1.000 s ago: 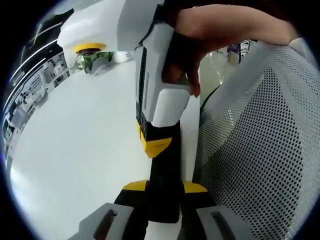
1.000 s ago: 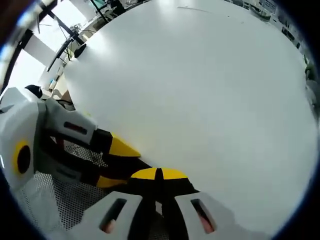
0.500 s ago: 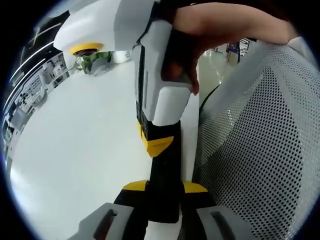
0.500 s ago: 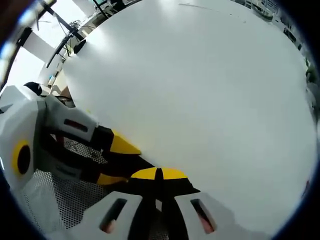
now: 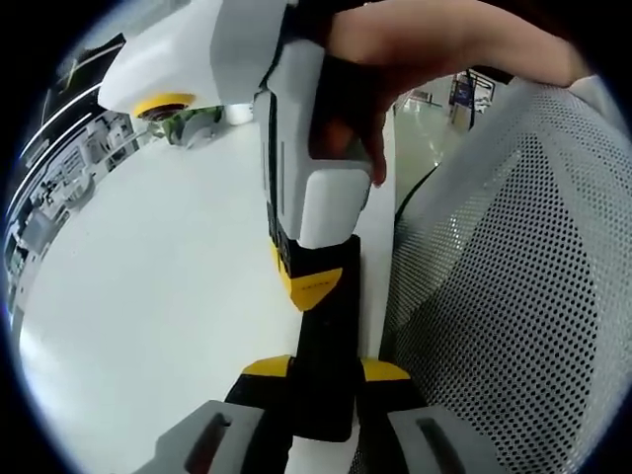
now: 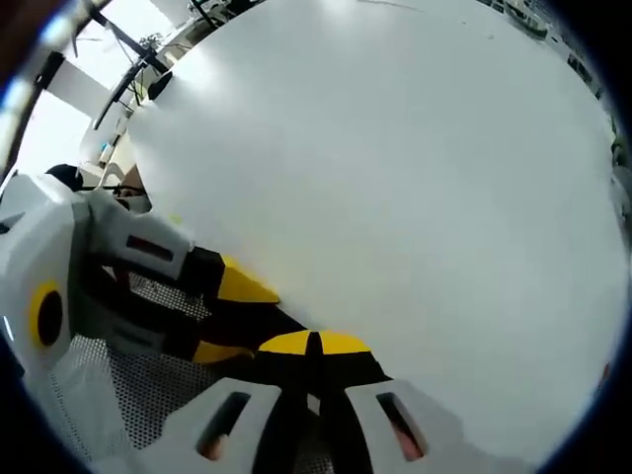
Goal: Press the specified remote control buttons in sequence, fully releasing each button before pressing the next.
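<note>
My left gripper [image 5: 324,370] rises from the bottom centre of the left gripper view. Its yellow-tipped jaws are clamped on the sides of the black, slab-shaped remote control [image 5: 324,336], which runs up the middle of the frame between them. I cannot make out its buttons. My right gripper [image 5: 311,286] comes down from the top of that view, held in my hand [image 5: 415,49]. Its yellow tip sits on the remote's face just above my left jaws.

In the right gripper view, the right gripper's jaws are pressed together at bottom centre, with no gap between the yellow tips. The left gripper reaches in from the lower left, the remote dark between its jaws.

The plain white table [image 5: 148,296] spreads to the left, and a pale perforated mesh chair back [image 5: 513,296] is on the right.
</note>
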Action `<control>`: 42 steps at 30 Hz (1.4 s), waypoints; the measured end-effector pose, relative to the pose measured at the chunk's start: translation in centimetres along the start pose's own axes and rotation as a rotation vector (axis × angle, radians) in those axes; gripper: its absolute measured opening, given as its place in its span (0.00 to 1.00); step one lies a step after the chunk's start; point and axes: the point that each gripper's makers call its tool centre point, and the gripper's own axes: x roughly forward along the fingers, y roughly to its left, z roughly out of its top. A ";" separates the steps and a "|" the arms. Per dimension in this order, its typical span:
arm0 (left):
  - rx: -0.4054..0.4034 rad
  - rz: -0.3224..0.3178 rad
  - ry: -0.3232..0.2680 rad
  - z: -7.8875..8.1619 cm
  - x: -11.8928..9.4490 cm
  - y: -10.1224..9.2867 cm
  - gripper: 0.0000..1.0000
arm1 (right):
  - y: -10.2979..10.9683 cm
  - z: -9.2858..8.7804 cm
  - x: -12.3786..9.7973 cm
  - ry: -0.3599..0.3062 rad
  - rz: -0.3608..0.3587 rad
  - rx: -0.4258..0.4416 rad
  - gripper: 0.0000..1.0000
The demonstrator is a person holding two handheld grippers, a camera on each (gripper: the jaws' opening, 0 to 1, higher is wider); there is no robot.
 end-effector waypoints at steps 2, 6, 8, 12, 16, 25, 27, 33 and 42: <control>0.001 0.000 0.001 0.0 0.0 0.0 0.24 | 0.1 -0.1 -0.1 0.004 -0.011 -0.016 0.00; 0.003 0.002 -0.004 0.0 -0.1 -0.1 0.24 | 0.3 -0.2 -0.1 0.030 -0.019 -0.041 0.00; 0.003 0.002 -0.004 0.0 0.0 0.0 0.24 | 0.4 -0.3 -0.2 0.036 -0.024 -0.050 0.00; 0.006 0.002 -0.002 0.0 0.0 0.0 0.24 | 0.3 -0.3 -0.2 0.045 -0.025 -0.051 0.00; 0.006 0.002 -0.003 0.0 0.0 0.0 0.24 | 0.5 -0.2 -0.1 0.076 -0.045 -0.143 0.00; 0.002 0.003 -0.007 0.0 0.0 0.0 0.24 | 0.3 0.0 0.3 0.070 -0.026 -0.147 0.00; -0.001 0.006 -0.009 0.0 -0.1 -0.1 0.24 | 0.2 0.0 0.2 0.057 -0.019 -0.133 0.00; -0.008 0.014 -0.014 0.0 -0.1 -0.1 0.24 | -0.2 -0.6 -0.3 -0.013 0.016 0.008 0.00; -0.008 0.013 -0.014 -0.1 0.0 0.0 0.24 | 0.4 -1.0 -0.8 -0.041 0.075 0.043 0.00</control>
